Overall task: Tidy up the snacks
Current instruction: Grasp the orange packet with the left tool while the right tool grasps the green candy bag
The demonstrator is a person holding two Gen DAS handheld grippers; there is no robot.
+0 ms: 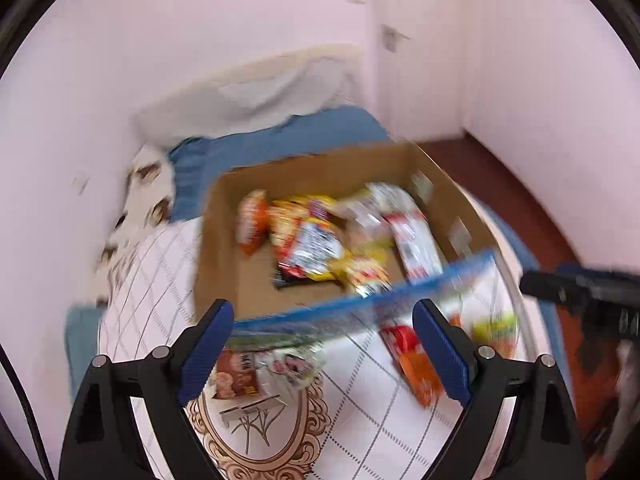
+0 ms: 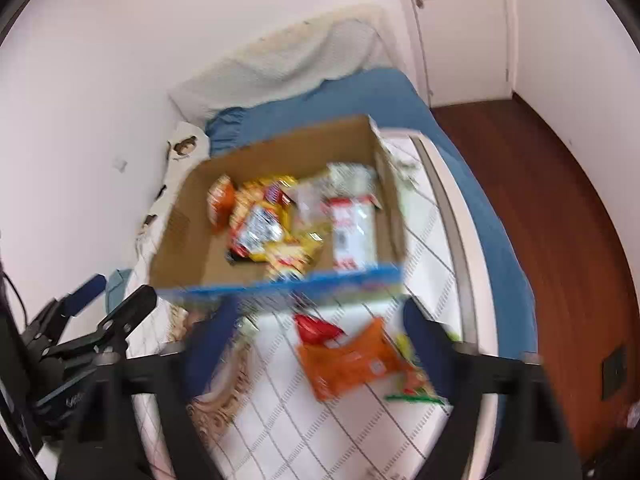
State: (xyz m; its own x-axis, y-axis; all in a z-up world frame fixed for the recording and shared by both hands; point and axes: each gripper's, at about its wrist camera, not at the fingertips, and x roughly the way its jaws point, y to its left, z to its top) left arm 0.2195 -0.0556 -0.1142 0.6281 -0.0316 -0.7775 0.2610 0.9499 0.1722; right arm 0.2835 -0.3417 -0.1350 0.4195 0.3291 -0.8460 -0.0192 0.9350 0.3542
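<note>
Cardboard box (image 1: 224, 240) open-topped, standing on the round worktop (image 1: 360, 420) with grid-pattern cloth; its near edge carries a blue strip. Inside the box: a heap of snack packets (image 1: 316, 240), namely an orange one at the left, yellow and red ones in the middle, white-and-red ones at the right; motion blur hides the labels. Outside the box, on the cloth just before it: an orange packet (image 2: 352, 364) with a red one touching its far end, and something green-yellow, possibly another packet. Left gripper (image 1: 322, 344) released, jaws wide apart, nothing between them. Right gripper (image 2: 316, 344) likewise spread and empty. Only the left wrist view shows a brown packet (image 1: 236, 372) beside the left finger; only the right wrist view shows the dark floor (image 2: 560, 200) broadly.
</note>
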